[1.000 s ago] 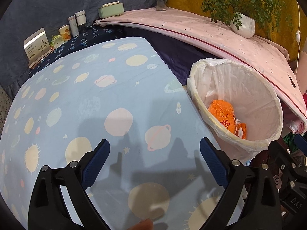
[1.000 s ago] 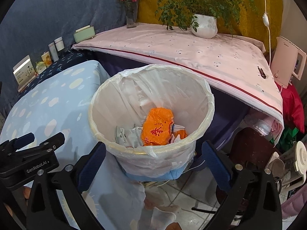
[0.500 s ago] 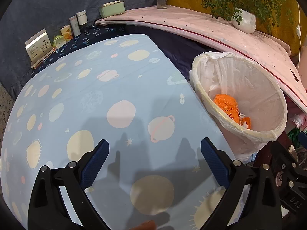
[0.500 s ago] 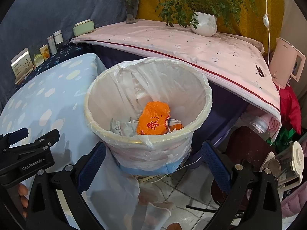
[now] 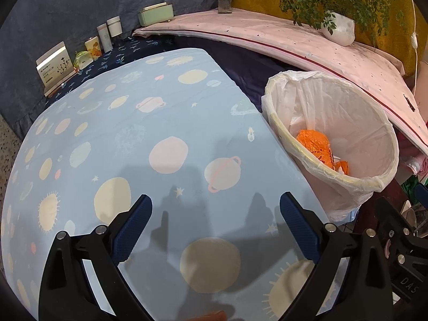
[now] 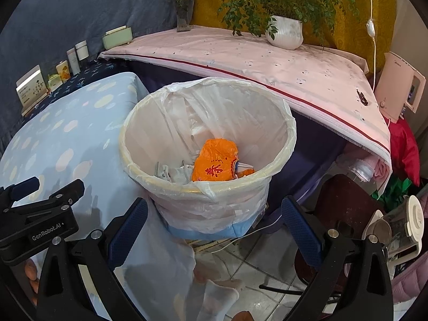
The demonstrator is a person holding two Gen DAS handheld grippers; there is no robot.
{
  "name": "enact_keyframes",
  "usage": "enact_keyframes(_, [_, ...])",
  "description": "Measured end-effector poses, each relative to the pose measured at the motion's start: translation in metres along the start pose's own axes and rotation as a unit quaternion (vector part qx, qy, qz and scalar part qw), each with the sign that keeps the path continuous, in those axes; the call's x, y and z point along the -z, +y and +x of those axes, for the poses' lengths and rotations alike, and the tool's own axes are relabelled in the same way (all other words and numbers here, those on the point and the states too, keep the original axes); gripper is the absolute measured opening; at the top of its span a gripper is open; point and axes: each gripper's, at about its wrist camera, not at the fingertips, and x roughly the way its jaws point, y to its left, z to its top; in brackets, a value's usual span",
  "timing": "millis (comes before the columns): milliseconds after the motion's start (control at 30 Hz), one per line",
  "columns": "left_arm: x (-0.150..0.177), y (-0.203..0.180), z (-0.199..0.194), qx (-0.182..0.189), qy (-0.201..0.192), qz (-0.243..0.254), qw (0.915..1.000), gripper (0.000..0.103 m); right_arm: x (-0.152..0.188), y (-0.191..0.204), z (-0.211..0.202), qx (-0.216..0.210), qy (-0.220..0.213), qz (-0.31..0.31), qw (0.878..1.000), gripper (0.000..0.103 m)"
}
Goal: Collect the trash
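Observation:
A waste bin lined with a white plastic bag stands beside the table's right edge. Inside it lie an orange wrapper and some pale crumpled packaging. In the left wrist view the bin is at the right, with the orange wrapper showing inside. My left gripper hangs open over the blue planet-print tablecloth, holding nothing. My right gripper is open in front of the bin, below its rim, also holding nothing. The left gripper shows at the left of the right wrist view.
Small boxes and jars line the far-left edge on a dark cloth. A pink-covered ledge behind the bin carries a potted plant, a flower vase and a green box. A kettle and clutter sit at the right.
Both grippers have drawn back slightly from the bin and table. The bin sits a little farther right in the left wrist view. Both stay open with nothing in them.

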Motion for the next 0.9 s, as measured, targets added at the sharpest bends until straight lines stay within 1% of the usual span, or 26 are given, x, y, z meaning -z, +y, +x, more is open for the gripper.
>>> enact_keyframes(600, [0.0039, -0.0024, -0.0028, 0.003, 0.0, 0.002, 1.0, 0.092, 0.0051, -0.0008, -0.0014, 0.003, 0.0, 0.0, 1.0, 0.096])
enact_keyframes(900, [0.0049, -0.0003, -0.0037, -0.005, 0.001, -0.004, 1.0, 0.092, 0.0054, -0.0004, -0.0018, 0.002, 0.001, 0.0, 1.0, 0.096])
